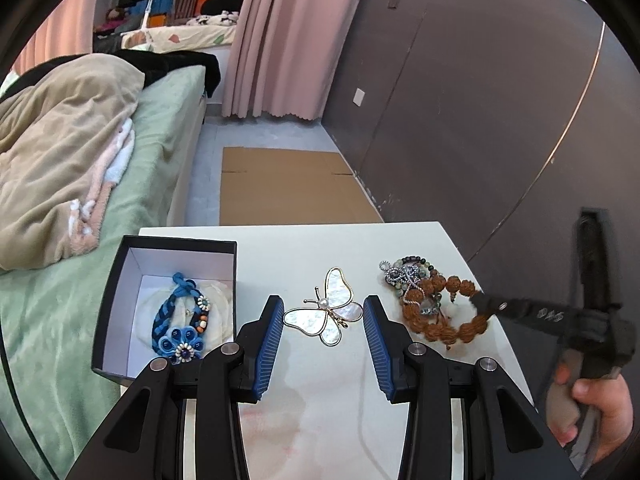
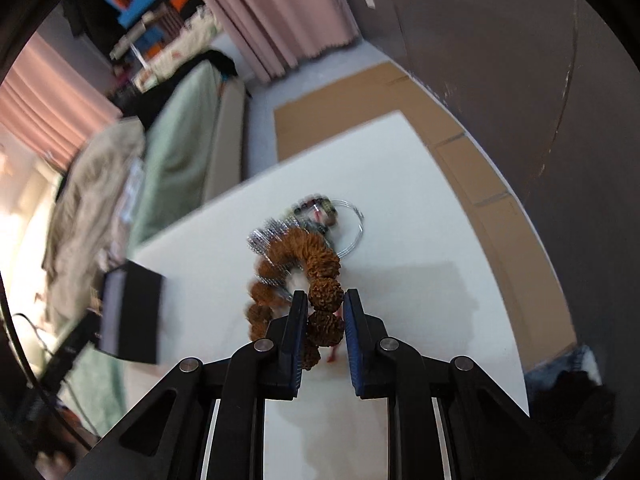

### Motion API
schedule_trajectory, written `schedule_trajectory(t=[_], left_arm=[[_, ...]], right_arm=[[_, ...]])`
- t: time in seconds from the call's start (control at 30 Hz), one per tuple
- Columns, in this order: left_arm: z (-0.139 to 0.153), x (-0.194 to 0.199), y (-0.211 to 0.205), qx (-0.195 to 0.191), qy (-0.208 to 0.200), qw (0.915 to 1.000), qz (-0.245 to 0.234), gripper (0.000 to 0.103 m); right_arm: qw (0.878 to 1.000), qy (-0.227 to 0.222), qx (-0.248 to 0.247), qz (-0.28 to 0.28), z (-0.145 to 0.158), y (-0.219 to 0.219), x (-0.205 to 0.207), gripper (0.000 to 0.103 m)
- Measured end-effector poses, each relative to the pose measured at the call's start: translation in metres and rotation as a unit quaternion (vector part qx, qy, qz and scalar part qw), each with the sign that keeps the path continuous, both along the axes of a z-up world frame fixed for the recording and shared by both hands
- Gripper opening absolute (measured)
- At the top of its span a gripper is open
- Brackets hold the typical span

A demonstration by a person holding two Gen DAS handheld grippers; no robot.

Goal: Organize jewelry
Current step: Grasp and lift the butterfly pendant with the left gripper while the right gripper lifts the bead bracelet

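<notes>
On the white table [image 1: 320,248] lies a mother-of-pearl butterfly brooch [image 1: 336,288], just beyond and between the fingers of my left gripper [image 1: 323,302], which is open and holds nothing. To its left, a black box [image 1: 180,242] contains a blue braided flower piece [image 1: 176,320]. At the right lies a brown bead bracelet [image 1: 436,330] against a tangle of silver and beaded jewelry [image 1: 400,274]. My right gripper [image 1: 480,306] reaches in from the right. In the right wrist view the right gripper [image 2: 324,296] is shut on the brown bead bracelet [image 2: 298,248], pads pressing a bead; the tangle [image 2: 316,210] lies behind it.
A bed [image 1: 160,140] with a green cover and a beige blanket runs along the table's left side. Flat cardboard [image 1: 288,188] lies on the floor beyond the table. A dark wall [image 1: 480,120] stands to the right. A hand [image 1: 600,412] holds the right gripper's handle.
</notes>
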State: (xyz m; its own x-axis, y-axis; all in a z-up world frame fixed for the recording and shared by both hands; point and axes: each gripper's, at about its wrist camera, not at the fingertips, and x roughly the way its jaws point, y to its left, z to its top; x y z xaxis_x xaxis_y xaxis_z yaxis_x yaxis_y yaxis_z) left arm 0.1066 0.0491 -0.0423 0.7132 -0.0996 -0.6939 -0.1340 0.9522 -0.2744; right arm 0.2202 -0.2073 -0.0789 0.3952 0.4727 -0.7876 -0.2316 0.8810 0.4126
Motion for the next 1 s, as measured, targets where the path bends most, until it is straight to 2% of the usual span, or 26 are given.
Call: schedule_trajectory(t=[0.13, 0.53, 1.0], left_arm=[[0.003, -0.004, 0.002, 0.000, -0.004, 1.0000, 0.000, 0.043], [0.014, -0.014, 0.019, -0.012, -0.021, 0.9995, 0.018, 0.043], [0.023, -0.028, 0.062, -0.033, -0.037, 0.9966, 0.066, 0.043]], right_arm=[[0.999, -0.024, 0.044, 0.003, 0.020, -0.003, -0.009, 0.019], [0.990, -0.087, 0.107, 0.025, 0.064, 0.013, -0.034, 0.019], [0.970, -0.123, 0.194, 0.076, 0.101, 0.039, -0.058, 0.019]])
